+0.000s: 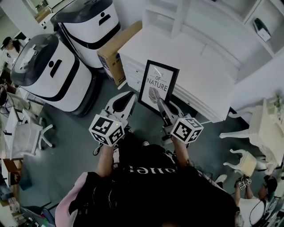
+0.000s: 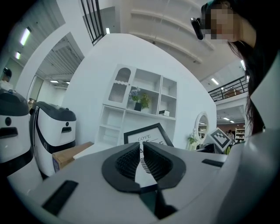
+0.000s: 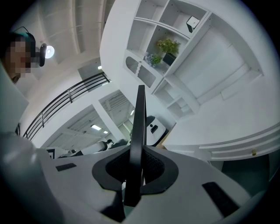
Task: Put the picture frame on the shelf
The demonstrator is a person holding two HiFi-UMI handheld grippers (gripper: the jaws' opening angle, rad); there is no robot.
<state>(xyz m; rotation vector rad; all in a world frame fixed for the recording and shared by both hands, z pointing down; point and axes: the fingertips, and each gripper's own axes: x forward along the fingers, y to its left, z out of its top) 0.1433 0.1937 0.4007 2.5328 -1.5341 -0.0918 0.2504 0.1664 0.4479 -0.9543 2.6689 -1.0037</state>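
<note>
right gripper (image 1: pixel 161 106) clamped on lower right edge of picture frame (image 1: pixel 157 86); frame upright at centre of head view, in front of white cabinet (image 1: pixel 195 71), not yet on shelf (image 1: pixel 162 13) at top; left gripper (image 1: pixel 131 95) jaws narrow, nothing between; to do well: firm grip, raise frame level, clear cabinet top, steady with left; count: one frame, two grippers, two white robots (image 1: pixel 49 75) upper left, one cardboard box (image 1: pixel 116 51)

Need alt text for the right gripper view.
The right gripper has its jaws shut on the edge of a black picture frame, seen edge-on and rising up the middle of the view. Behind it stands a white shelf unit with a potted plant in one compartment.
</note>
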